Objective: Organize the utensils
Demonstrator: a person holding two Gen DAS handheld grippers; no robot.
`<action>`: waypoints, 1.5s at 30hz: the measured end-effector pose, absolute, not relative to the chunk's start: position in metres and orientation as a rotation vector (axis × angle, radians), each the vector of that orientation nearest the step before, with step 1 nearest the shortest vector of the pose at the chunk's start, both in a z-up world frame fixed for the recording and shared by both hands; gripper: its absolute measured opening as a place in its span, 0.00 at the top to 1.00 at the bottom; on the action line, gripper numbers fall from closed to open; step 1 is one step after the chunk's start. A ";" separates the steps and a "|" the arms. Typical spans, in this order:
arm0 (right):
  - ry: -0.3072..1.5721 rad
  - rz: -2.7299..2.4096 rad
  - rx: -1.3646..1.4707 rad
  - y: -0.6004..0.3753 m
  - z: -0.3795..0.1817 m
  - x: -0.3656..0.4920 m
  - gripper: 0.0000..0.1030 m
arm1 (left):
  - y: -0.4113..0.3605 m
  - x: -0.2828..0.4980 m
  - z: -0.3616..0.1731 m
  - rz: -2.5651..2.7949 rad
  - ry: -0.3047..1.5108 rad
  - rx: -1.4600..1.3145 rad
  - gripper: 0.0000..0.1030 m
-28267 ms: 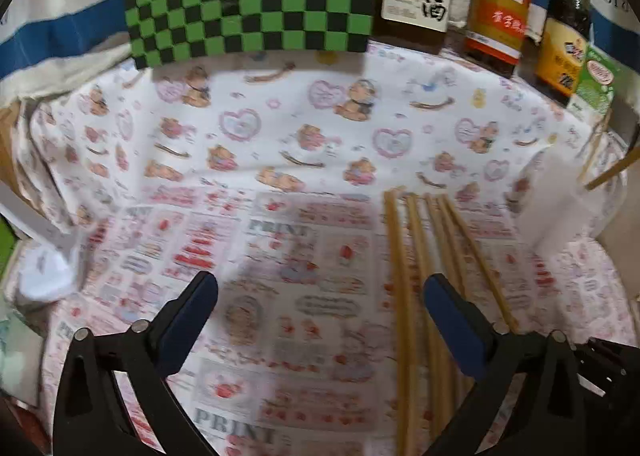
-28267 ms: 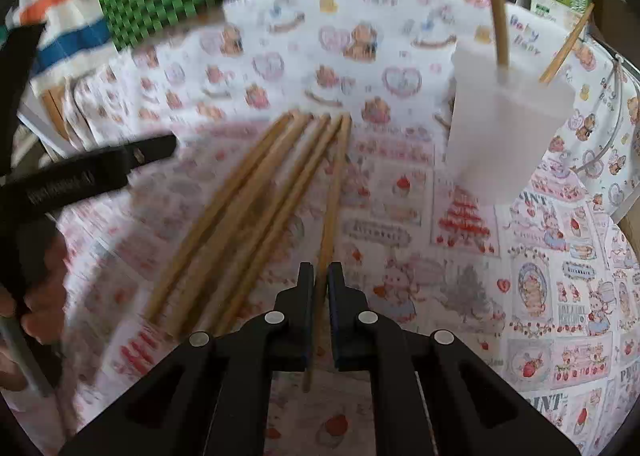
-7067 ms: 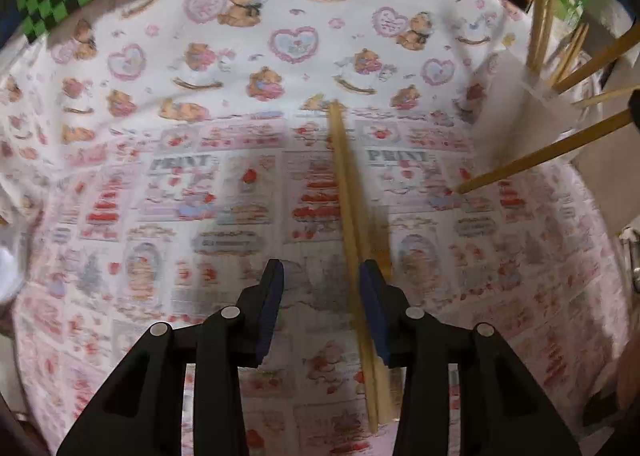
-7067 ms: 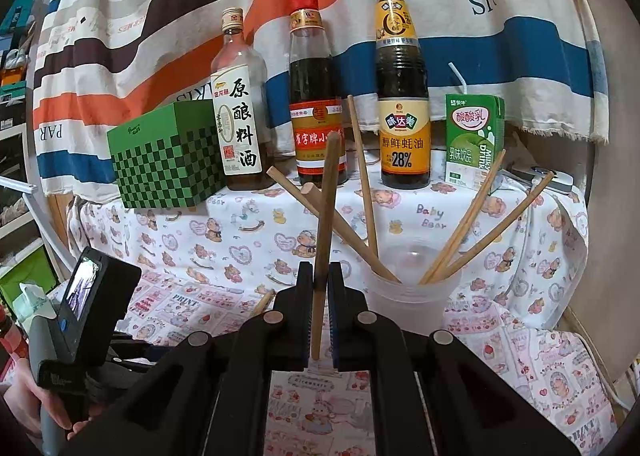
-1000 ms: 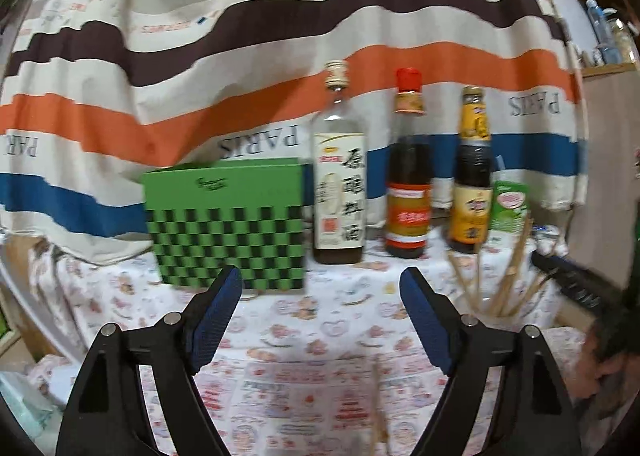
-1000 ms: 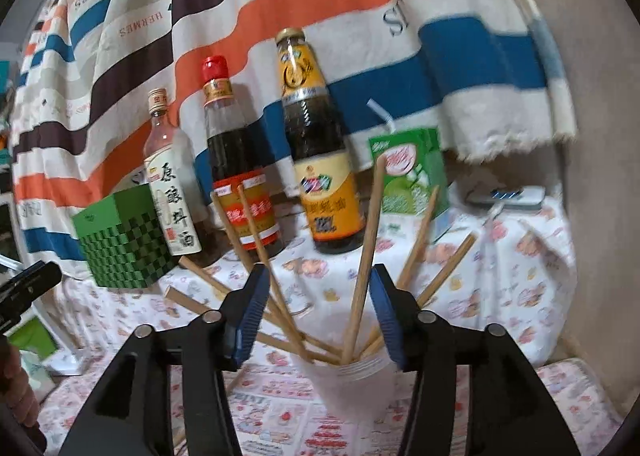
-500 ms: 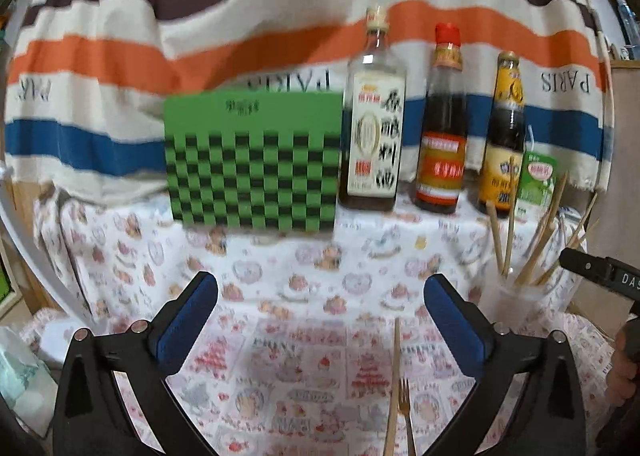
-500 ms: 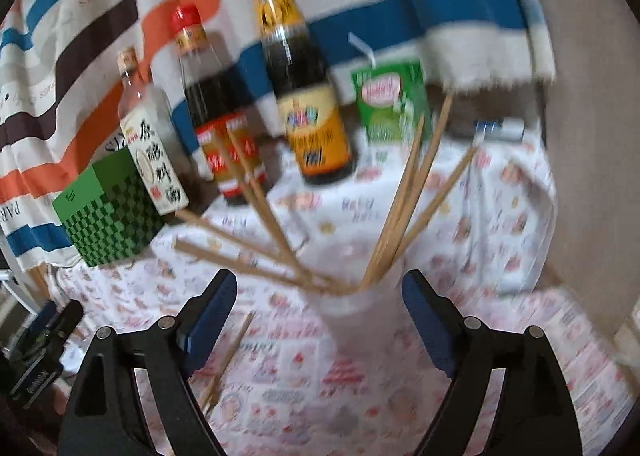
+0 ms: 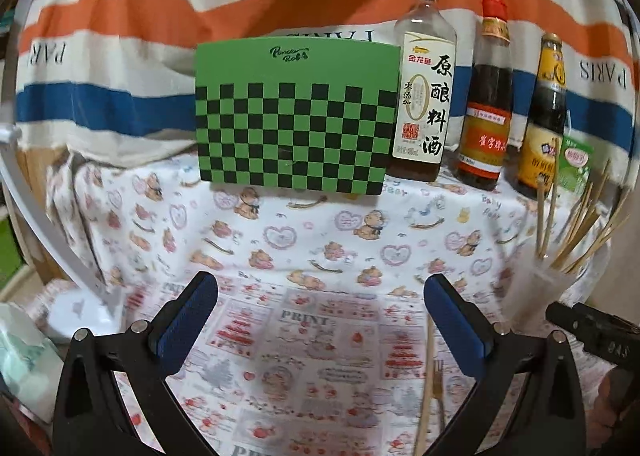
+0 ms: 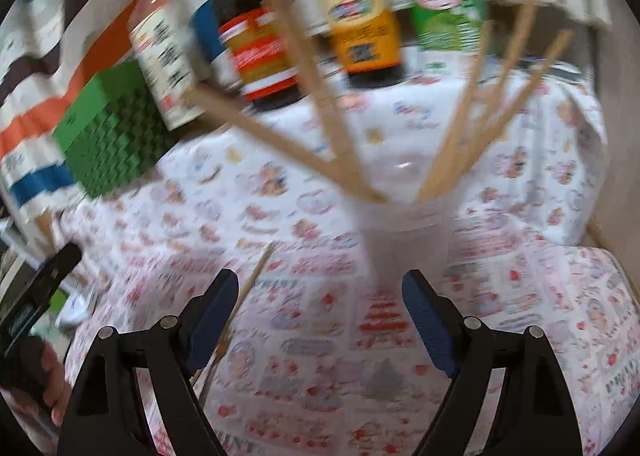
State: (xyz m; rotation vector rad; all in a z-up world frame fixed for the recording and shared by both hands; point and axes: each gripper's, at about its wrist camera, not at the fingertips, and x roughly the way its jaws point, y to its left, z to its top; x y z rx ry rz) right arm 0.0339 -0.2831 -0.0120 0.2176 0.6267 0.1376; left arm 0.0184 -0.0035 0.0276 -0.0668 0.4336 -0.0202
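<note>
My left gripper (image 9: pixel 320 296) hangs wide open over the printed tablecloth (image 9: pixel 304 240) with nothing between its fingers. One wooden chopstick (image 9: pixel 426 372) and a small fork (image 9: pixel 439 380) lie on the cloth just inside its right finger. A translucent cup (image 9: pixel 532 288) at the right holds several chopsticks (image 9: pixel 576 232). My right gripper (image 10: pixel 318 288) is open and empty, close in front of the cup (image 10: pixel 408 232) and its fanned chopsticks (image 10: pixel 460 135). The loose chopstick (image 10: pixel 254 276) lies beside its left finger. The right wrist view is blurred.
A green checkered box (image 9: pixel 296 115), three sauce bottles (image 9: pixel 424 95) and a green drink carton (image 9: pixel 576 159) line the back under a striped cloth (image 9: pixel 200 7). A white object (image 9: pixel 76 316) lies at the left table edge. A hand (image 10: pixel 52 380) holds the left gripper.
Both grippers' jaws have spread wider. Both views have tipped down toward the table; the loose chopstick and fork have come into the left view, and the cup looms larger in the right view.
</note>
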 end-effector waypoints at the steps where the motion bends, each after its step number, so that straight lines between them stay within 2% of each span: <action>1: 0.636 0.167 0.208 -0.277 -0.014 0.034 0.20 | -0.005 0.018 0.027 -0.019 0.431 -0.056 0.01; 4: 0.679 0.262 0.183 -0.260 -0.020 0.036 0.31 | -0.008 0.020 0.025 -0.012 0.430 -0.035 0.01; 6: 0.719 0.319 0.174 -0.248 -0.025 0.041 0.44 | -0.007 0.023 0.023 -0.011 0.448 -0.040 0.01; 12: 0.893 0.398 0.226 -0.219 -0.050 0.070 0.64 | 0.016 0.026 0.026 0.006 0.468 -0.145 0.01; 20: 0.983 0.353 0.248 -0.205 -0.072 0.097 0.72 | 0.030 0.029 0.024 0.020 0.479 -0.192 0.01; 23: 0.999 0.366 0.239 -0.201 -0.076 0.101 0.82 | 0.032 0.031 0.022 0.029 0.483 -0.194 0.01; 29: 1.014 0.426 0.259 -0.197 -0.079 0.107 0.82 | 0.036 0.032 0.021 0.028 0.494 -0.218 0.01; 35: 1.012 0.400 0.227 -0.197 -0.077 0.105 0.97 | 0.038 0.033 0.020 0.028 0.507 -0.234 0.01; 45: 1.096 0.242 -0.032 -0.201 -0.058 0.099 0.98 | 0.039 0.036 0.018 0.048 0.526 -0.225 0.01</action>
